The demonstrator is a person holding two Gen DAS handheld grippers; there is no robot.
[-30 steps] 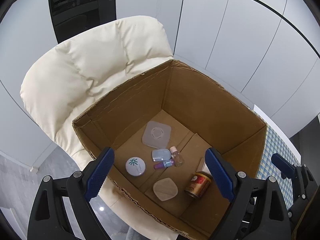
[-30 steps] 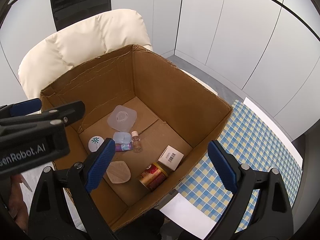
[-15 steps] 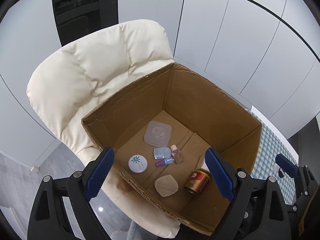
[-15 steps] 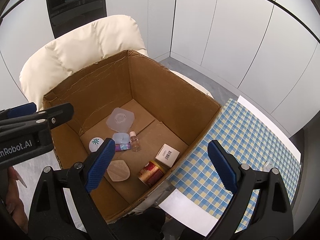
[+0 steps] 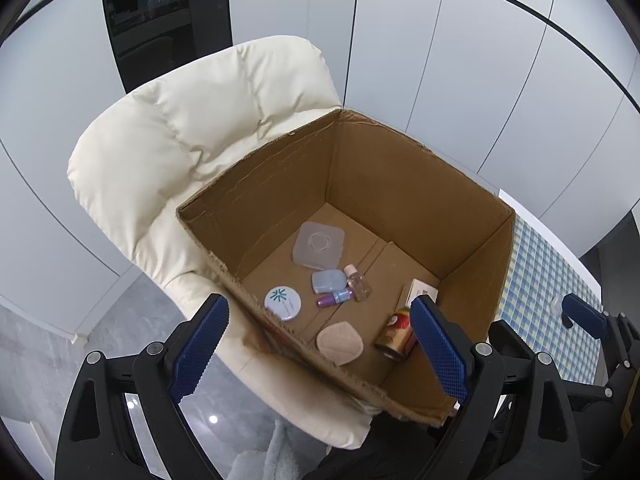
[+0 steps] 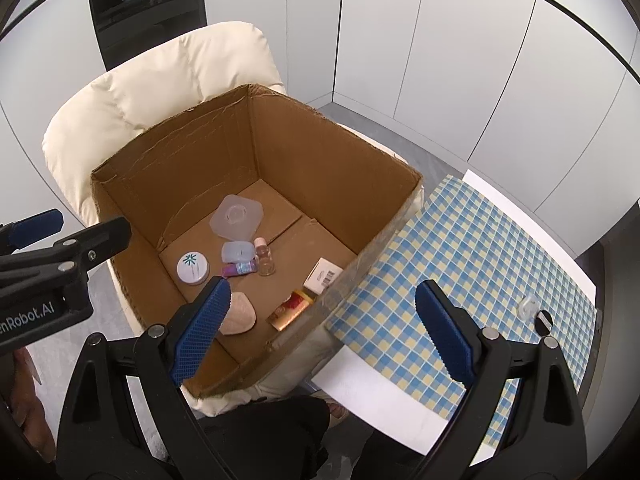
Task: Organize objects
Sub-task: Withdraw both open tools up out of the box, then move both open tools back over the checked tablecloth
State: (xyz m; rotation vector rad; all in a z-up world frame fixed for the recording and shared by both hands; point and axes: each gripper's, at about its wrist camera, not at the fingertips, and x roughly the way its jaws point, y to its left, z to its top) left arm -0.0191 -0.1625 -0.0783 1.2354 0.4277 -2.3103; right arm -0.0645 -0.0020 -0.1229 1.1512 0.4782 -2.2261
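Observation:
An open cardboard box (image 5: pixel 400 184) (image 6: pixel 320 152) stands on a cream chair. Inside lie a clear square case (image 5: pixel 318 245) (image 6: pixel 236 216), a white round compact (image 5: pixel 282 303) (image 6: pixel 193 267), a light blue case (image 5: pixel 329 281), a purple tube (image 5: pixel 334 298), a small clear bottle (image 5: pixel 357 283) (image 6: pixel 264 257), a beige pad (image 5: pixel 339 342), a red-gold can (image 5: pixel 394 334) (image 6: pixel 291 307) and a white carton (image 6: pixel 323 275). My left gripper (image 5: pixel 320 354) is open and empty above the box's near edge. My right gripper (image 6: pixel 322 334) is open and empty above the box's right corner.
The cream padded chair (image 5: pixel 192 120) backs onto white wall panels. A blue-and-yellow checked cloth (image 6: pixel 480 264) covers a white table right of the box, with a small clear object (image 6: pixel 528 306) on it. The left gripper's body (image 6: pixel 52 264) shows at the right wrist view's left.
Both grippers have drawn back and up from the box, so it looks smaller and more of the chair and checked cloth shows. Box contents have not moved.

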